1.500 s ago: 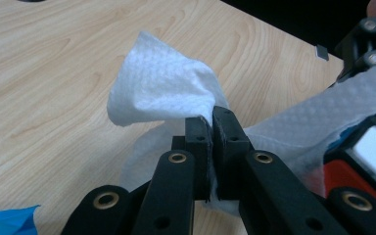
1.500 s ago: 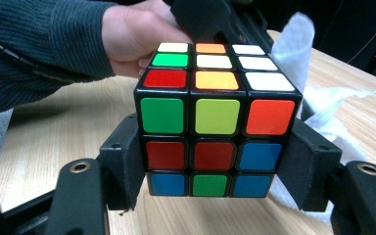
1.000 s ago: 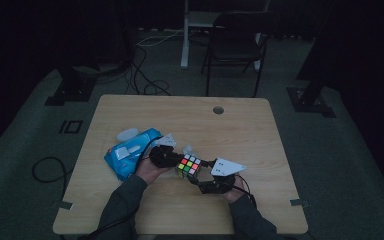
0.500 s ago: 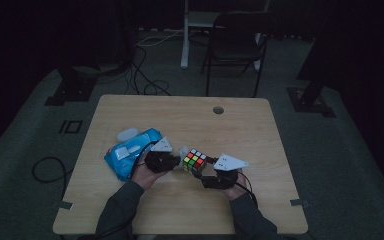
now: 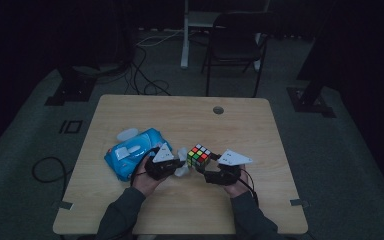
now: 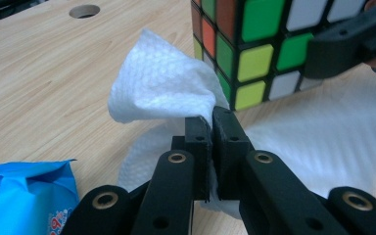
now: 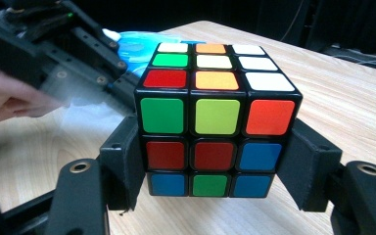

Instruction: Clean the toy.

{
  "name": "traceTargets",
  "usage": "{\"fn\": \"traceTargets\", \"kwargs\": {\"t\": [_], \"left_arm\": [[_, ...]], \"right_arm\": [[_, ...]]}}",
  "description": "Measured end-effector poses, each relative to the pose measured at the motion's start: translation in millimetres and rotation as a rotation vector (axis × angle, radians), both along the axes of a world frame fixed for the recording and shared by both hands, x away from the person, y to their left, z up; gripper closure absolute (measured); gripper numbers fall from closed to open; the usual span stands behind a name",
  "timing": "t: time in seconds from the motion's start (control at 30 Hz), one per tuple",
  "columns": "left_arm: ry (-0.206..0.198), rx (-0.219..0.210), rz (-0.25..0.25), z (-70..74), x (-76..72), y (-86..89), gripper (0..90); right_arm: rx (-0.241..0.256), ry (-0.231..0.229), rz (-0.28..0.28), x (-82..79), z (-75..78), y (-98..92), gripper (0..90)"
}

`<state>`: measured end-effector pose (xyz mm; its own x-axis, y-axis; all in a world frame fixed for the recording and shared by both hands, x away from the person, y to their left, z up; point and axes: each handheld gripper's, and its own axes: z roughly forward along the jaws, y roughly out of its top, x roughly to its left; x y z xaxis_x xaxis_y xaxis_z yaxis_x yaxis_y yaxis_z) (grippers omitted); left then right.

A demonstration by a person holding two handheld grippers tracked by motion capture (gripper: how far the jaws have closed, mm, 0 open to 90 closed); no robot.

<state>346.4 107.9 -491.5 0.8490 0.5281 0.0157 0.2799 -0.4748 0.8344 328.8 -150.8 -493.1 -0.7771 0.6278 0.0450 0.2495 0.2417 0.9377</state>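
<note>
Moved: both my hands and the cube have shifted a little toward the far side of the table since a second ago, and the wipe now sits right against the cube.
Cube: the puzzle cube point(image 7: 218, 117) is clamped by its two side faces between the jaws of my right claw point(image 5: 203, 171), just off the wooden table point(image 5: 260, 130), near its middle.
Right claw: pressed onto the cube, jaws flat on opposite faces low down; the grip looks square and steady.
Left claw: my left claw point(image 6: 211, 120) is pinched tight on a fold of the white wipe point(image 6: 161, 88), with the rest of the sheet trailing on the table beneath.
Contact: in the left gripper view the puffed wipe touches the cube's near corner and edge.
Pack: the blue pack of wipes point(image 5: 132, 152) lies just left of my left hand point(image 5: 147, 182), out of the way.
Step in hand: I judge this to be wiping the cube's faces.
Doing it well: I should hold the right claw firm, stroke the wipe flat across one face at a time, and press lightly so the cube doesn't twist in the jaws.
Risk: the loose tail could snag under the cube.
</note>
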Motion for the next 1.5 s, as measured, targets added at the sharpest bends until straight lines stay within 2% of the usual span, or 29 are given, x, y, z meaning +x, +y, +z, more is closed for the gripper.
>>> {"fn": "traceTargets", "kwargs": {"t": [0.2, 0.37, 0.67, 1.1, 1.3, 1.5], "left_arm": [[-0.003, -0.007, -0.009, 0.0, -3.0, -2.4, 87.4], [-0.014, -0.009, -0.006, 0.5, -4.6, -3.7, 87.4], [-0.033, -0.007, 0.016, -1.2, -5.5, -4.2, 87.3], [-0.034, -0.046, 0.066, -5.0, -4.4, -3.0, 86.6], [-0.034, -0.039, 0.093, -9.0, -1.6, -3.5, 86.7], [-0.041, -0.028, 0.089, -10.7, 1.5, -7.5, 86.8]], "right_arm": [[0.007, 0.008, -0.026, 4.5, 3.5, -2.6, 34.4], [0.026, 0.01, -0.02, 6.0, 7.0, -2.0, 34.4], [0.036, 0.009, -0.017, 8.7, 11.0, 1.4, 34.4], [0.056, 0.028, -0.032, 13.6, 9.6, 1.6, 34.4], [0.07, 0.032, -0.024, 14.2, 10.1, 3.8, 34.4], [0.08, 0.046, -0.018, 16.4, 8.8, 8.1, 34.4]]}}
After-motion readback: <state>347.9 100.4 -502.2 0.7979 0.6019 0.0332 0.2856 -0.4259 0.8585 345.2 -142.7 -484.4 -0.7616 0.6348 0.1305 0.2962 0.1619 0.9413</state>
